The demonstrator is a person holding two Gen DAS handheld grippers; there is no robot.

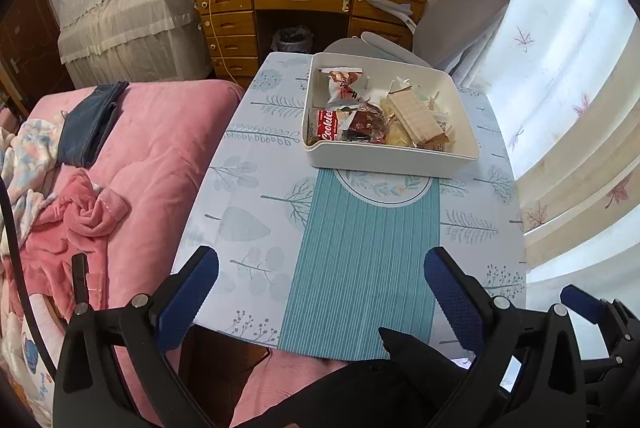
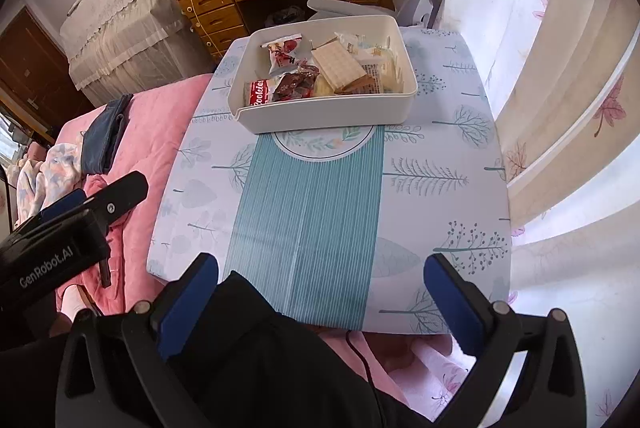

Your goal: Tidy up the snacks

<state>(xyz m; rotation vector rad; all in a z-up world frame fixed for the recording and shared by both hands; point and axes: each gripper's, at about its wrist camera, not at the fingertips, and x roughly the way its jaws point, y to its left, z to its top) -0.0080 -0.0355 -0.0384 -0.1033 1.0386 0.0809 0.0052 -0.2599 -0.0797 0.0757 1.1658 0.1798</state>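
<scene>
A white rectangular box (image 1: 384,158) (image 2: 328,112) sits on the far half of the small table. Several snacks lie in it: a red Cookies pack (image 1: 326,124) (image 2: 260,93), a dark red wrapped snack (image 1: 366,124) (image 2: 294,84), a beige wafer bar (image 1: 414,118) (image 2: 338,66) and a white-and-red packet (image 1: 344,86) (image 2: 282,54). My left gripper (image 1: 322,276) hangs open over the table's near edge, nothing between its blue pads. My right gripper (image 2: 320,284) is open too, above the near edge, well short of the box.
The table (image 1: 256,184) (image 2: 440,188) wears a tree-print cloth with a teal striped runner. A pink bed (image 1: 152,148) with clothes borders its left side. Curtains (image 2: 560,108) hang to the right. A grey chair (image 1: 456,24) and a wooden desk (image 1: 304,0) stand behind.
</scene>
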